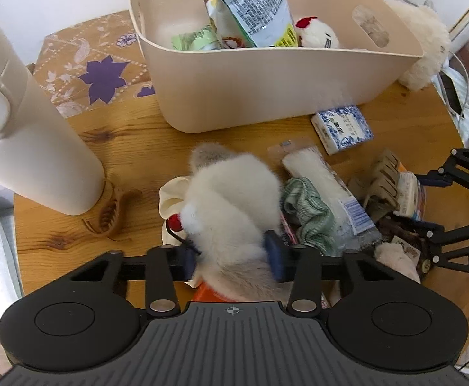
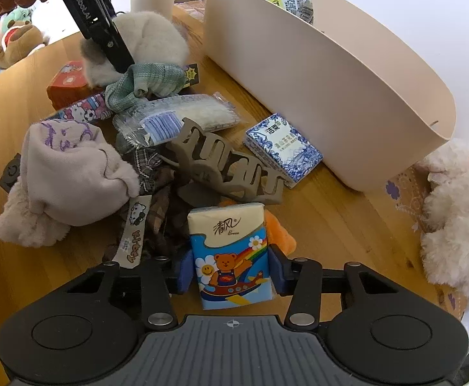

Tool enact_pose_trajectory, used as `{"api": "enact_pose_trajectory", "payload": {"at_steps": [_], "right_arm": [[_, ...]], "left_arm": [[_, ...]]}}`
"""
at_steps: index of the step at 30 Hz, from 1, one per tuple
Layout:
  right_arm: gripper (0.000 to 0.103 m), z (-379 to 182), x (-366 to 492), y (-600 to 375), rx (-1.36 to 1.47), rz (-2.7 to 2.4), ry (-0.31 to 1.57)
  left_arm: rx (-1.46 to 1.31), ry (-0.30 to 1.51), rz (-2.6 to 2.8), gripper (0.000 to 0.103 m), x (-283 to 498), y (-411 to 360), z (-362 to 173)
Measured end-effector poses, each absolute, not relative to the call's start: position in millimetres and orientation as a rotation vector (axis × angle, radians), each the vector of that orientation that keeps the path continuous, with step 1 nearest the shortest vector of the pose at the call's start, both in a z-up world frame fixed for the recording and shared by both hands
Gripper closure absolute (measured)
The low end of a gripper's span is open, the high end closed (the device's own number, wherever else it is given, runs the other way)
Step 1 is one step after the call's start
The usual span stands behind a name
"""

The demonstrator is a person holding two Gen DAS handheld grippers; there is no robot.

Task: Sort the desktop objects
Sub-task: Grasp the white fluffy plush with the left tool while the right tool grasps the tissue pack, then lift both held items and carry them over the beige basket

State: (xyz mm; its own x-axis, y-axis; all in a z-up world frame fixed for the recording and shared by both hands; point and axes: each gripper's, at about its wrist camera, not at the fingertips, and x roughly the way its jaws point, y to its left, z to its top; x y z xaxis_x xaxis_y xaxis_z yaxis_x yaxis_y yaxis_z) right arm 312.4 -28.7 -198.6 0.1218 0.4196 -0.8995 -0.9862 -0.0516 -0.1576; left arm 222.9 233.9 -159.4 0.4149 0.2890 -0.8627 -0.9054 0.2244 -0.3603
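The fluffy white plush toy with a red nose (image 1: 231, 202) is sitting at the left edge of the clutter heap on the round wooden table (image 1: 131, 141), and your left gripper (image 1: 234, 255) is clamping it low on its body, blue pads sinking into the fur from both sides, which reads as a grip taken there because the soft bulk above would squash out of a higher pinch. To its left the tall white cylindrical flask (image 1: 31, 135) and the brown hair claw (image 1: 112, 212) are standing close, so you are getting little room that way. Straight ahead the beige plastic storage tub (image 1: 266, 90) is waiting open-topped with snack bags already inside; its near wall is the edge you are needing to clear. Moving right, your right gripper (image 2: 231, 271) is pinching the colourful cartoon-bear tissue pack (image 2: 229, 254) across its narrow sides, the pack standing on end just beside the taupe hair claw (image 2: 228, 164). Beyond it the blue-and-white patterned tissue pack (image 2: 282, 149) is lying near the tub wall, leaving bare wood to the right for swinging across.
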Motion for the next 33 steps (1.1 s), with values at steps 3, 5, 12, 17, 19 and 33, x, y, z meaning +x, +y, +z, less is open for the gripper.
{"api": "enact_pose_trajectory", "payload": {"at_steps": [3, 5, 12, 17, 19, 33], "right_arm": [[0.058, -194, 313, -35, -0.997, 1.334, 0.759], [0.058, -190, 314, -38, -0.989, 1.33, 0.756], [0.058, -171, 321, -54, -0.932, 1.308, 0.739], [0.058, -161, 334, -65, -0.881, 1.263, 0.747], [0.058, -157, 340, -68, -0.846, 1.243, 0.751], [0.058, -91, 380, -88, -0.656, 1.116, 0.674]], "left_arm": [[-1.019, 0.738, 0.935, 0.074, 224, 233, -159], [-1.021, 0.727, 0.936, 0.078, 223, 232, -157], [-1.001, 0.7, 0.949, 0.081, 217, 226, -145], [-0.987, 0.68, 0.962, 0.082, 208, 221, -134], [-0.981, 0.674, 0.968, 0.082, 205, 219, -129], [-0.887, 0.575, 0.981, 0.083, 181, 208, -66]]}}
